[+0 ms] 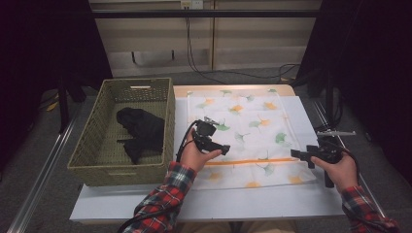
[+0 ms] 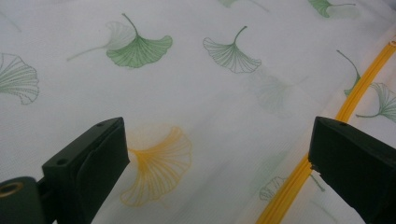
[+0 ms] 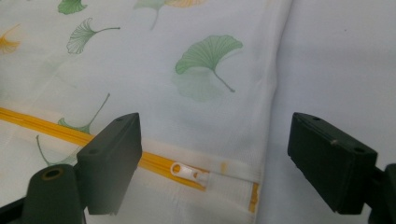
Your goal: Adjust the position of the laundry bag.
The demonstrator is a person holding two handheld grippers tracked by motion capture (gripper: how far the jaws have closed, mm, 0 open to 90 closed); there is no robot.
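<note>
Item: white mesh laundry bag printed with green and orange ginkgo leaves [image 1: 243,131], flat on the white tabletop [image 1: 311,201], orange zipper [image 1: 252,161] closed, its white pull [image 3: 184,170] at the right end. My left tongs [image 1: 221,149] and right tongs [image 1: 297,154] hover above it, both wide open, empty. Woven olive basket [image 1: 167,121] at left holds black cloth [image 1: 141,131].

No readable text, labels or numbers anywhere

Beige wall panels [image 1: 243,43] behind grey floor [image 1: 39,145].
</note>
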